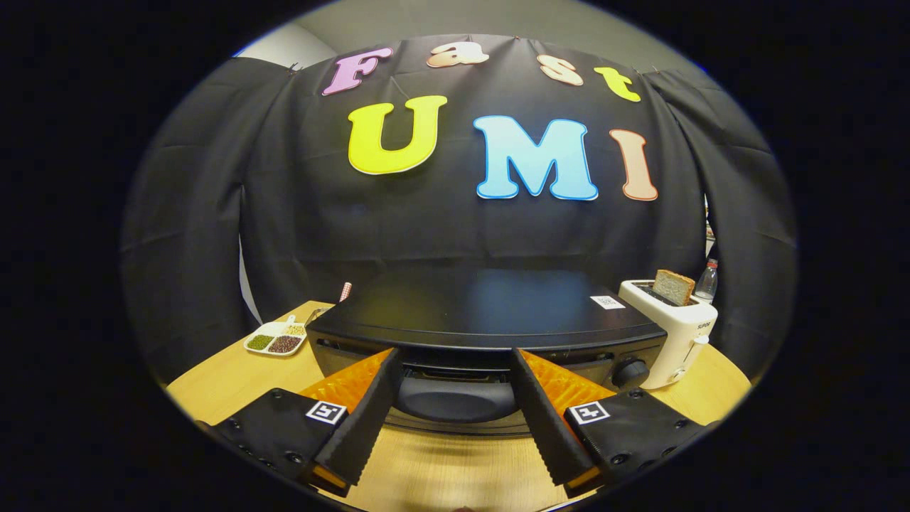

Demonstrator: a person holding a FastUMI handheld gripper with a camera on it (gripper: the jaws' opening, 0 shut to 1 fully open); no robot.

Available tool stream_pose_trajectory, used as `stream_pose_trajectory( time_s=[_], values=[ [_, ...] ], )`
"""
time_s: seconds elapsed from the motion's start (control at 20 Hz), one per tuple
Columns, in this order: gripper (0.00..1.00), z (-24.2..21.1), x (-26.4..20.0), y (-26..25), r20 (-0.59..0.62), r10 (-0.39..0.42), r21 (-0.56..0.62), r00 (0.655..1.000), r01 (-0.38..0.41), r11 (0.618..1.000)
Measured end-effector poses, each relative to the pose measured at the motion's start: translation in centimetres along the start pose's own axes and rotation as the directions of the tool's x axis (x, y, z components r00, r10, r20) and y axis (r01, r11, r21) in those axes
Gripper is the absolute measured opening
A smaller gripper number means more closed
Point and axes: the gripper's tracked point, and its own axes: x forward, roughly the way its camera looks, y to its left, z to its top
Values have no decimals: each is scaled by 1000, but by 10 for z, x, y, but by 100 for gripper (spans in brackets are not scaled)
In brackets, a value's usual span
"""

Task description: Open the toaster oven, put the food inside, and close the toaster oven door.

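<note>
Flanking the oven's rounded handle (455, 398), ridged tongs (455, 357) gape apart.

The light wooden bench (441, 473) carries a black toaster oven (490, 320) at its middle. Just beside one end stands a white pop-up toaster (675, 334), and near the other end lies a white divided dish of beans (276, 340).

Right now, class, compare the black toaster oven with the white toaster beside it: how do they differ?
The toaster oven is black, wide and low; the toaster is white, narrow and taller than it is wide. The toaster oven's handle sits on its front, between the open tongs; the toaster stands off to one side. A bread slice stands in the toaster's top slot. Both rest on the wooden table.
</note>
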Motion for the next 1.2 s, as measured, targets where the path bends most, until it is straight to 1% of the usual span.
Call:
stream_pose_trajectory(
  time_s=[0.3, 0.65, 0.9, 1.1, 1.2],
  values=[
    [98, -24, -30, 4, -28, 16, 1, 999, -16, 1000],
    [98, -50, -56, 8, -81, 16, -16, 997, -18, 1000],
    [100, -77, -72, 11, -138, 30, -77, 990, -40, 996],
    [100, -99, -80, 12, -193, 34, -69, 981, -48, 996],
    [100, -115, -84, 12, -245, 45, -47, 968, -58, 997]
  ],
)
